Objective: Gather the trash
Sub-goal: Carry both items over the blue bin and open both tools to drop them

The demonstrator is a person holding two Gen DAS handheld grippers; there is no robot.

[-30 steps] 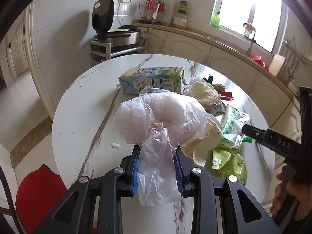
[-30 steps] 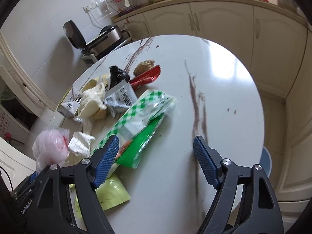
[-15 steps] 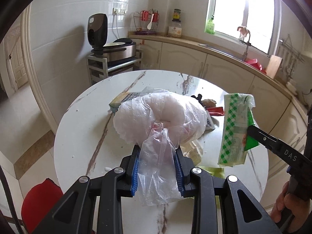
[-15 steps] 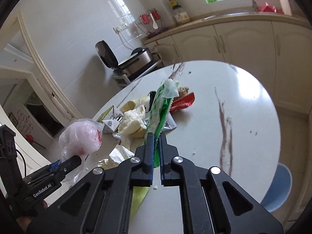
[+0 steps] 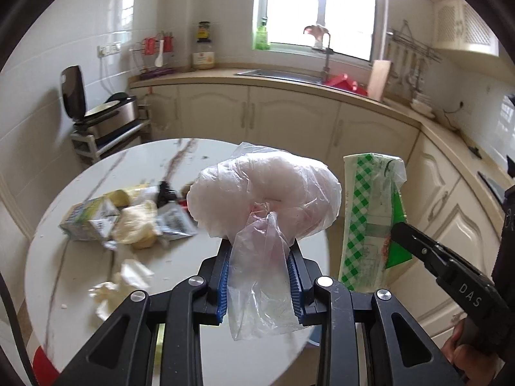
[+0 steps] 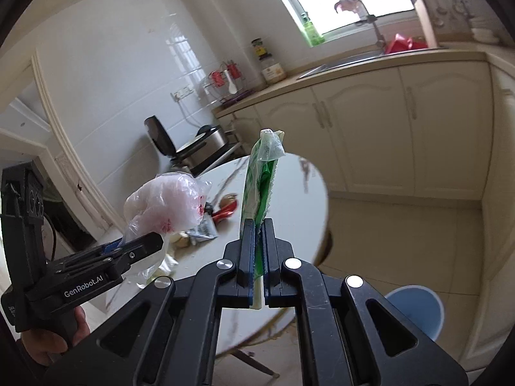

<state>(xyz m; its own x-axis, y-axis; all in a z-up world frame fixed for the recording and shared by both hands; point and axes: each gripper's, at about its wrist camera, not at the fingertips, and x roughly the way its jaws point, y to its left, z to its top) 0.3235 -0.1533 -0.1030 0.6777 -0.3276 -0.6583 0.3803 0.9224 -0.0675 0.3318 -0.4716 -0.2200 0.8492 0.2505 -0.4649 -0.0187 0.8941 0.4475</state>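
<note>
Both bags (image 5: 267, 199) (image 6: 260, 180) now higher off table (image 5: 80, 273); jaws clamped.

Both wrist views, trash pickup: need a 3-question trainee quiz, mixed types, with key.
1. True or false: the left tool is closed on a white plastic bag.
2. Multiple choice: what does the right tool hold? A) a red wrapper B) a green-checked packet C) a milk carton
3. Fill in: the blue bin stands on the ____, beside the round table.

Key: 1 true; 2 B; 3 floor.
</note>
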